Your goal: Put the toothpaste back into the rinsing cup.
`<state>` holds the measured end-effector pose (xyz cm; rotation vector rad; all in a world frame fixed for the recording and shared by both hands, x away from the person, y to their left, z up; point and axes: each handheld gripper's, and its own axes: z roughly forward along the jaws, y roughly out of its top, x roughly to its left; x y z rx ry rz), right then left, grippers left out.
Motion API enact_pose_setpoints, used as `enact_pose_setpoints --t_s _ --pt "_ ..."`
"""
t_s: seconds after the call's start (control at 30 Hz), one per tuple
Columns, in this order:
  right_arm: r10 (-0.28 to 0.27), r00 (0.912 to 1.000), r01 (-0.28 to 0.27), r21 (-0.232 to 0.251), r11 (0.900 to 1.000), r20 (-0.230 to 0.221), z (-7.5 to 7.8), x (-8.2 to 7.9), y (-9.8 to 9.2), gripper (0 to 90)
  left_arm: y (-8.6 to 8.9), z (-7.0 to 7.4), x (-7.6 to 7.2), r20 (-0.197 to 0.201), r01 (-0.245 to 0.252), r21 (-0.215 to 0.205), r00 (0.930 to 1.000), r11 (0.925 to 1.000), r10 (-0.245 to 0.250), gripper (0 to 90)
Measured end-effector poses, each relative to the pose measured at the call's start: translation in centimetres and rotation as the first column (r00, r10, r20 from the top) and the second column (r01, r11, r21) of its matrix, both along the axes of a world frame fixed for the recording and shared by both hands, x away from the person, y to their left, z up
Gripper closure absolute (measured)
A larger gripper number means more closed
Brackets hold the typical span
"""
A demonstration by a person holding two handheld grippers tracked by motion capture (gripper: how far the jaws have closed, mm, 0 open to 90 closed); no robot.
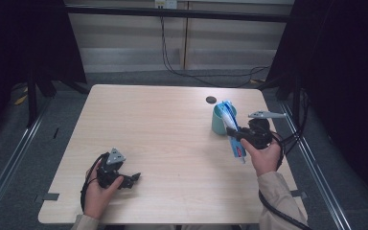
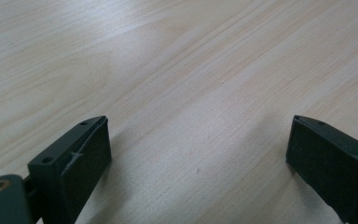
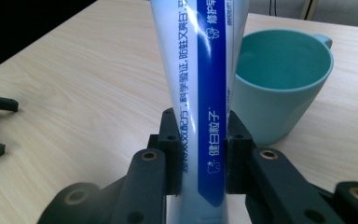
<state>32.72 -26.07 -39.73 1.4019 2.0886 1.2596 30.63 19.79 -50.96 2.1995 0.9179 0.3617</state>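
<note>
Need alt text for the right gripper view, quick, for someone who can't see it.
The right gripper is clamped on a blue and white toothpaste tube that rises between its black jaws. A teal mug stands on the light wooden table just behind and to the right, open and apparently empty.

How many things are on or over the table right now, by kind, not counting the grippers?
Toothpaste tube: 1, clamped in the right gripper
Teal mug: 1
Small dark disc beyond the mug: 1
Total: 3
</note>
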Motion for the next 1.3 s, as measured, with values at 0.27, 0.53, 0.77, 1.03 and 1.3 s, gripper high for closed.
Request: enact_pose_setpoints --t_s 0.27,0.53,0.77,1.03,1.3 --pt "-0.01 0.9992 0.009 0.043 0.999 0.037 0.6 0.6 -0.1 74.3 0.0 0.0 0.0 0.0 0.002 0.002 1.0 1.0 -0.002 6.1" --pt "-0.015 0.9982 0.01 0.07 0.998 0.058 1.2 1.3 -0.1 74.3 0.0 0.0 0.0 0.0 0.0 0.0 1.0 1.0 0.0 6.1" --pt "-0.012 0.9968 0.005 0.086 0.996 0.079 1.9 1.9 0.1 74.3 0.0 0.0 0.0 0.0 0.0 0.001 1.0 1.0 0.0 6.1" --pt "-0.012 0.9949 0.002 0.1 0.995 0.1 2.5 2.4 0.3 74.3 0.0 0.0 0.0 0.0 -0.001 0.0 1.0 1.0 0.001 6.1" --pt "-0.014 0.9909 -0.003 0.126 0.992 0.134 3.4 3.5 0.7 74.2 0.0 0.0 0.0 0.0 0.002 0.001 1.0 1.0 -0.002 6.1"
